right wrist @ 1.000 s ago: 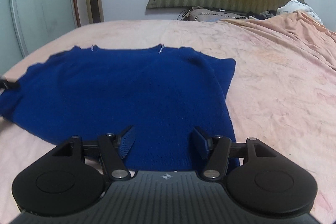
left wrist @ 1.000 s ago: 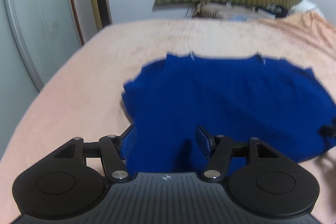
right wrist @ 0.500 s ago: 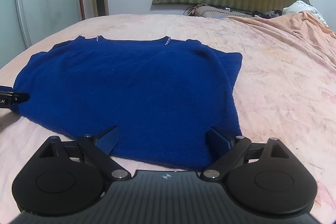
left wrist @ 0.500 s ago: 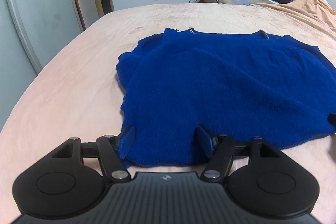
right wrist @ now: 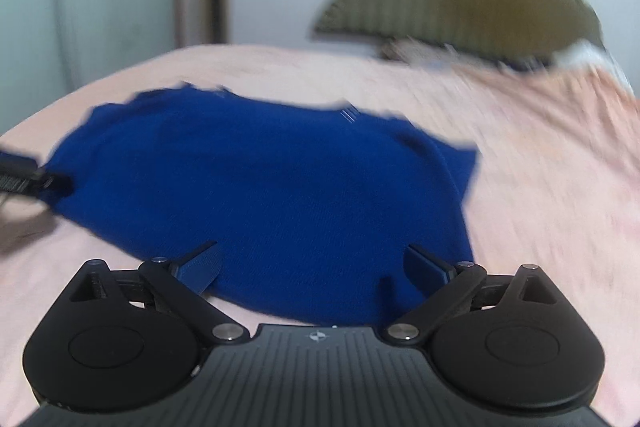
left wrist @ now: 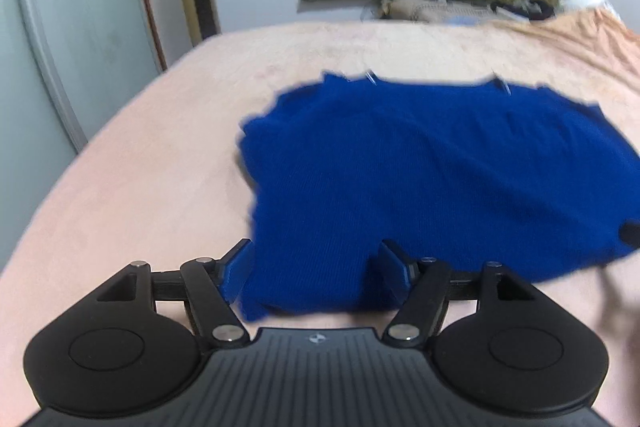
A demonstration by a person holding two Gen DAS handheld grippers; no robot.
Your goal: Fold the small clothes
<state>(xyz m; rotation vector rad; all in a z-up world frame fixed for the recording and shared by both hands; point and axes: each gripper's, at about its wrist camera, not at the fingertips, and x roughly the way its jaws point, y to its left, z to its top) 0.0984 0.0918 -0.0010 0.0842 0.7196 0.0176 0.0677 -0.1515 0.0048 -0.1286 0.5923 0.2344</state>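
Bed [left wrist: 160, 155]: sweater [left wrist: 420, 179] before tongs [left wrist: 316, 273]

The left gripper [left wrist: 316, 273] points downward, its jaws parted and just widened, cloth lying between the untouching pads. The right gripper [right wrist: 316, 267] also tilts down, its jaws spread wide after just opening.

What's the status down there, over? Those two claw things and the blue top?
Left gripper and right gripper: jaws open, just widened, holding nothing. Blue knitted sweater flat on peach bedsheet, sleeves tucked in. Nothing in the way.
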